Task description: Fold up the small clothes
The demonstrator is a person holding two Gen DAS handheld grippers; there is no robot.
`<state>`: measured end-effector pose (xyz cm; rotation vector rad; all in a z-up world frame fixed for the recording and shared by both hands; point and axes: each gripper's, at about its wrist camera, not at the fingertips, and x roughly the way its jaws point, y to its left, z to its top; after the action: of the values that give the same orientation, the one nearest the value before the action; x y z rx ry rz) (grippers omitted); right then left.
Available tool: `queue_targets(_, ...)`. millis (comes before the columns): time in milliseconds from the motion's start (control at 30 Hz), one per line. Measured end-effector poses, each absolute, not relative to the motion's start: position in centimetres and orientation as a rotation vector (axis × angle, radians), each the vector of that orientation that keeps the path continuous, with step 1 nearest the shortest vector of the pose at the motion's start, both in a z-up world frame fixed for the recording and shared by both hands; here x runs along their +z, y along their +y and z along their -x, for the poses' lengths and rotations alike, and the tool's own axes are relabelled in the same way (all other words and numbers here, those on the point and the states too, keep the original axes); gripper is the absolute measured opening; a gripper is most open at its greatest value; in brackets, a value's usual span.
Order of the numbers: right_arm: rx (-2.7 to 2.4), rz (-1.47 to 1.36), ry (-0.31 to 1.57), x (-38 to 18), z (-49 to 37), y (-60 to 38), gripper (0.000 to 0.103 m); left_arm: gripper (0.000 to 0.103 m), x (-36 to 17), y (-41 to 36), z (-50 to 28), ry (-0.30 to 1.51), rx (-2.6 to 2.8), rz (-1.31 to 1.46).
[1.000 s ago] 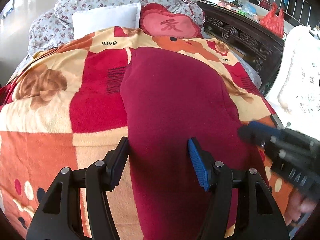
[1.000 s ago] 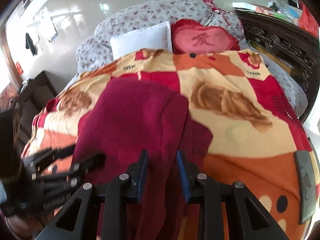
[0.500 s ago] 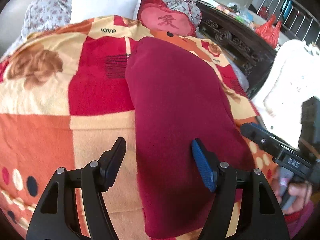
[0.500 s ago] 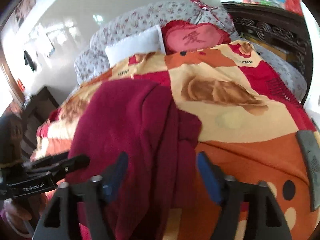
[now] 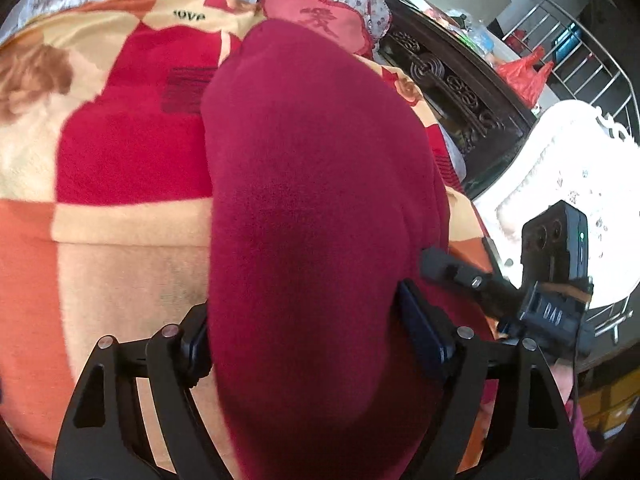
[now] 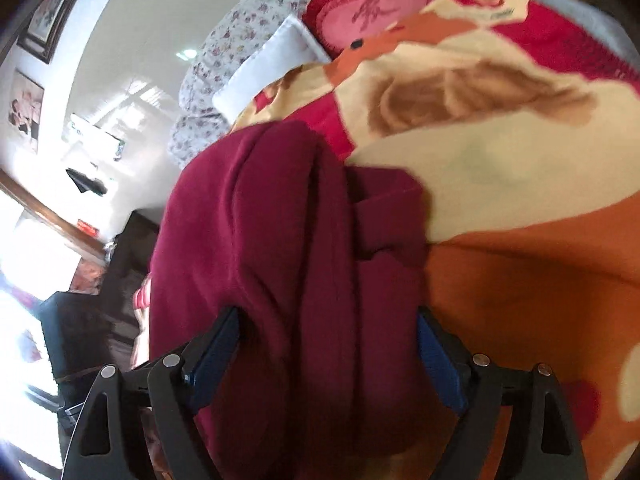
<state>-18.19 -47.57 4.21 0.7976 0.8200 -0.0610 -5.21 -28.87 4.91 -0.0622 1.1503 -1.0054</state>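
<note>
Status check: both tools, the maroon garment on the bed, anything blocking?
Left tool and right tool both opening, astride the maroon garment, not gripping. Garment lies lengthwise on patterned blanket. Nothing in the way.

The left gripper (image 5: 304, 336) is a matte black plastic frame with triangular cut-outs, round silver screws at its pivots and blue ribbed pads on its fingers (image 5: 425, 340). The right gripper (image 6: 326, 350) has the same build. Seen from the left wrist, it carries a boxy black camera block with a green light and pale lettering, beside a magenta sleeve (image 5: 584, 438).
</note>
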Motion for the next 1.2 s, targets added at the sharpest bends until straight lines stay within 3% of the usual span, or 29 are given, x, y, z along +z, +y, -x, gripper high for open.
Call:
queue_targets(67,-0.071,-0.759,0.817,4.6,18.0,-47.1,0.078,0.081,5.0,-29.0,5.3,1.148,-1.0,0.059)
queue_targets(133,-0.07,-0.732,0.804,5.3,18.1,-46.7,0.059,0.077,5.4,-29.0,5.5,1.134,-0.998,0.046)
queue_targets(200,-0.086,-0.651,0.802,6.6,18.2,-45.7,0.049,0.071,5.9,-29.0,5.9,1.119,-0.997,0.03)
queue_targets(300,-0.108,-0.584,0.793,8.2,18.5,-44.5,0.042,0.061,6.7,-28.4,6.2,1.098,-0.995,0.031)
queue_targets(367,-0.11,-0.567,0.779,9.3,18.9,-43.8,0.041,0.056,7.5,-27.7,6.6,1.083,-1.0,0.028)
queue_targets(733,0.007,-0.563,0.811,11.2,19.4,-36.7,0.041,0.055,10.7,-19.1,8.8,1.044,-0.905,-0.037)
queue_targets(1200,-0.005,-0.491,0.957,7.8,17.5,-31.0,0.045,0.06,5.7,-13.3,7.9,1.165,-0.812,0.045)
